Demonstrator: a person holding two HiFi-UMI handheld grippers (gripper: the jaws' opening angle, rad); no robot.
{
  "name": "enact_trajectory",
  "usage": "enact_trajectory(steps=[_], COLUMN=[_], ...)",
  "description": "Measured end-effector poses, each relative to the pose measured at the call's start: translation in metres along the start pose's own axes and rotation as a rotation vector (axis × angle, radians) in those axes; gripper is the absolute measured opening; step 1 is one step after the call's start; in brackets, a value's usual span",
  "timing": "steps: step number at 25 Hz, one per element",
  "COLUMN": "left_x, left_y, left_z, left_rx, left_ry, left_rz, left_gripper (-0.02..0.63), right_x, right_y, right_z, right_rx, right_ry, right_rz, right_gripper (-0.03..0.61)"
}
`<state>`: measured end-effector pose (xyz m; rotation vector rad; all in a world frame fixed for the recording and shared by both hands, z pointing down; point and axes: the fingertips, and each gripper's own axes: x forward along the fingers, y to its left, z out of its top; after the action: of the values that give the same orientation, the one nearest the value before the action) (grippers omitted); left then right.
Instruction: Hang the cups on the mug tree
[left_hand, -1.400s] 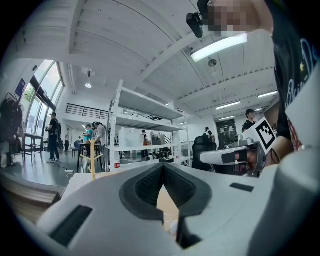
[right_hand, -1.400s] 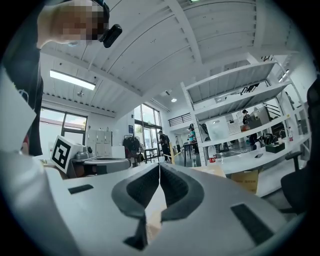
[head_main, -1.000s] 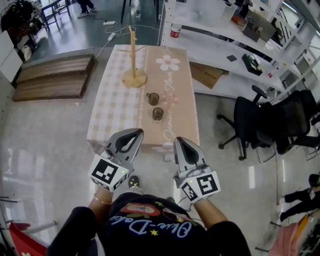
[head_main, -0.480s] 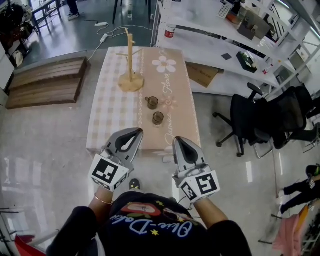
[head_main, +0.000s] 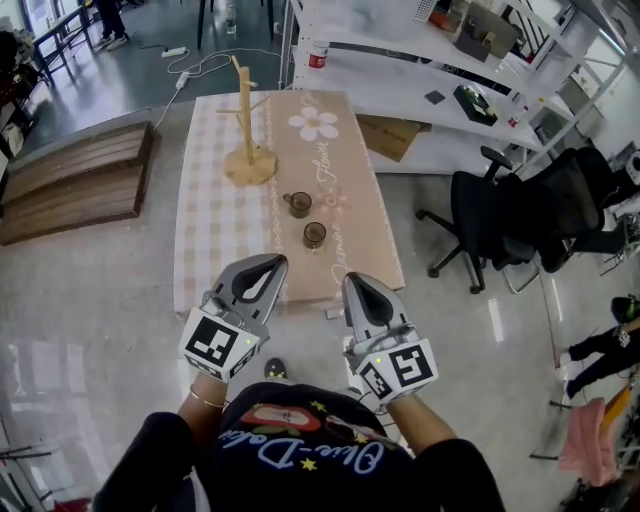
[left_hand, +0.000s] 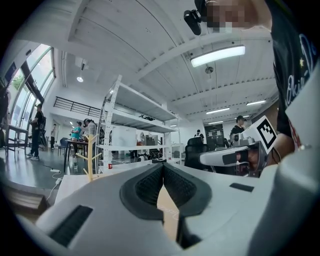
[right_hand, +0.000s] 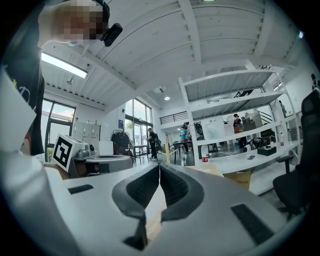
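Observation:
A wooden mug tree (head_main: 246, 140) stands upright near the far end of a long table (head_main: 222, 225) covered with a pink and checked cloth. Two small dark glass cups sit on the cloth nearer me: one (head_main: 298, 204) closer to the tree, the other (head_main: 314, 235) closer to the front edge. My left gripper (head_main: 266, 263) and right gripper (head_main: 355, 281) are held side by side short of the table's near edge, both shut with nothing in them. In the left gripper view the mug tree (left_hand: 90, 161) shows small beyond the touching jaws of the left gripper (left_hand: 162, 166).
White shelving (head_main: 420, 90) runs along the table's right side, with a cardboard box (head_main: 388, 135) on the floor beside it. Black office chairs (head_main: 520, 215) stand at right. A wooden pallet (head_main: 70, 185) lies left of the table. People stand in the far background.
The table, tree and cups have shifted slightly left and nearer in the head view as the person walks forward. Both grippers keep the same shut pose.

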<state>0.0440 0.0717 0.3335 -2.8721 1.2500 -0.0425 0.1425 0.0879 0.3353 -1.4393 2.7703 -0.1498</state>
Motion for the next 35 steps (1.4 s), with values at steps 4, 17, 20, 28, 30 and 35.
enact_trajectory(steps=[4,17,20,28,30,35], left_x=[-0.005,-0.029,-0.032,-0.040,-0.041,-0.037], left_y=[0.004,0.026,0.025,0.031,0.034,0.037], left_z=[-0.001,-0.010,-0.008,-0.011,-0.013,-0.011], left_rx=[0.004,-0.003,-0.002,-0.014,-0.006,0.006], left_ry=[-0.004,0.008,0.015,0.025,0.028,0.033], left_rz=[-0.023,0.008,0.011,0.038,0.047,0.049], left_gripper=[0.008,0.008,0.008,0.008,0.009,0.008], right_x=[0.006,0.019,0.018,0.024,0.027,0.032], right_y=[0.009,0.028,0.028,0.025,0.024,0.016], right_z=[-0.005,-0.021,-0.021,-0.028,-0.031,-0.031], right_rx=[0.004,0.008,0.013,0.005,0.000,-0.008], right_ry=[0.007,0.040,0.042,0.061,0.062,0.057], right_rz=[-0.011,0.003,0.004,0.021,0.026,0.017], right_gripper=[0.009,0.009,0.009,0.009,0.009,0.009])
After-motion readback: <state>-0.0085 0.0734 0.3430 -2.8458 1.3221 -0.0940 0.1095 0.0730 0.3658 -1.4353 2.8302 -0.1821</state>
